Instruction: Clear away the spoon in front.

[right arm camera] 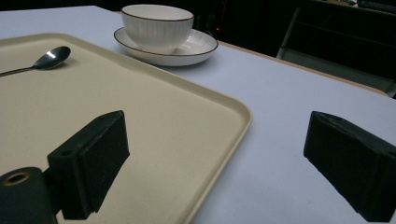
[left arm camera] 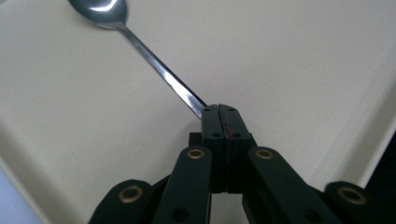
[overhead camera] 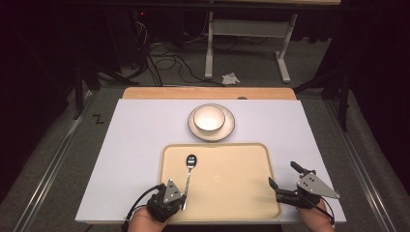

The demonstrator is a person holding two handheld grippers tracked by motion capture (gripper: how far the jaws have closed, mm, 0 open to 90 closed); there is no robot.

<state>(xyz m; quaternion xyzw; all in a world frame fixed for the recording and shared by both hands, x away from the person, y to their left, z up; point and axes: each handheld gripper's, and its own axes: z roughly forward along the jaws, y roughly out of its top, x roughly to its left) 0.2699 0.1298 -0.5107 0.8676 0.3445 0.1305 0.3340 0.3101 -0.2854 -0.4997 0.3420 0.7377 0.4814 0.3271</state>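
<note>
My left tongs (left arm camera: 218,111) are pinching the spoon (left arm camera: 154,65) by its handle over the tray (overhead camera: 241,193); my right tongs (right arm camera: 224,163) are gaping, straddling the tray's edge.

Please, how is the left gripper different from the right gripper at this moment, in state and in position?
The left gripper has its jaws shut on the spoon handle; the right gripper has its jaws wide open and holds nothing. The left gripper is over the tray, near its front left corner; the right gripper straddles the tray's right edge, one jaw over the tray, one over the table. Both are black and hand-held.
</note>
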